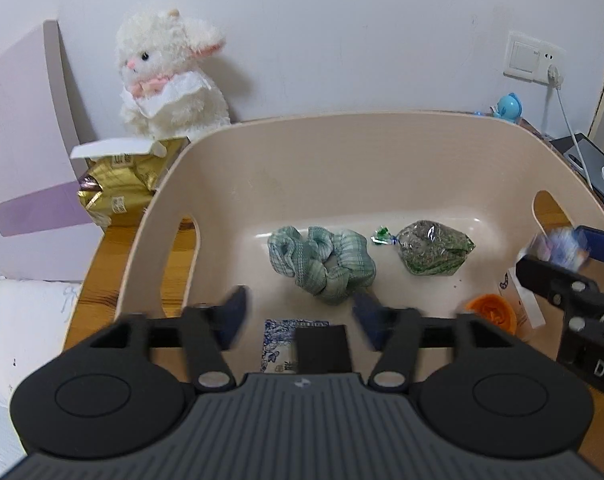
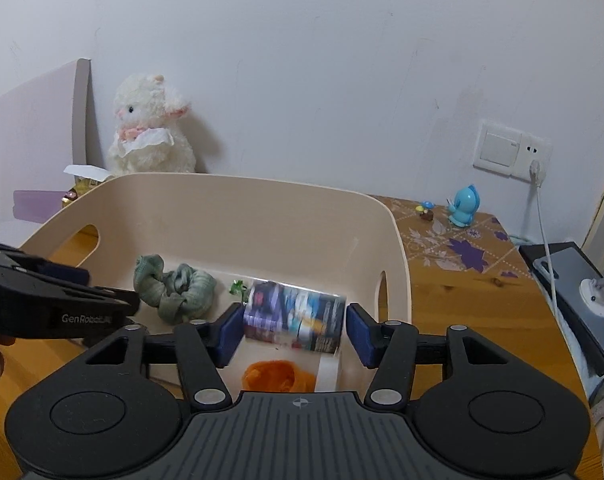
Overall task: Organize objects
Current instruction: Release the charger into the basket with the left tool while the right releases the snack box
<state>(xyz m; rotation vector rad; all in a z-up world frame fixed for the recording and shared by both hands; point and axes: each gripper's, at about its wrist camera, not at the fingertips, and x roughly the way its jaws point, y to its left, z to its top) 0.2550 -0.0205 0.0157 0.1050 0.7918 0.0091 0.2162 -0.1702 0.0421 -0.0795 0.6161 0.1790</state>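
Blurred printed packet (image 2: 296, 322) is dropping between my right gripper (image 2: 294, 330)'s parted fingers into the beige bin (image 2: 238, 204); left gripper (image 1: 300, 312) is idling, fingers apart; next I'm withdrawing.

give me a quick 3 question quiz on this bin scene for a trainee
1. True or false: the green scrunchie lies on the table outside the beige bin.
2. What sits between the fingers of the right gripper? A) the orange object B) a blurred printed packet C) the white plush toy
3. Fill in: the left gripper is ____, with nothing between its fingers.

Key
1. False: it lies inside the bin, beside the bag of dried herbs.
2. B: the printed packet is between the open fingers, above the bin; whether either pad touches it is unclear. The orange object lies below.
3. open
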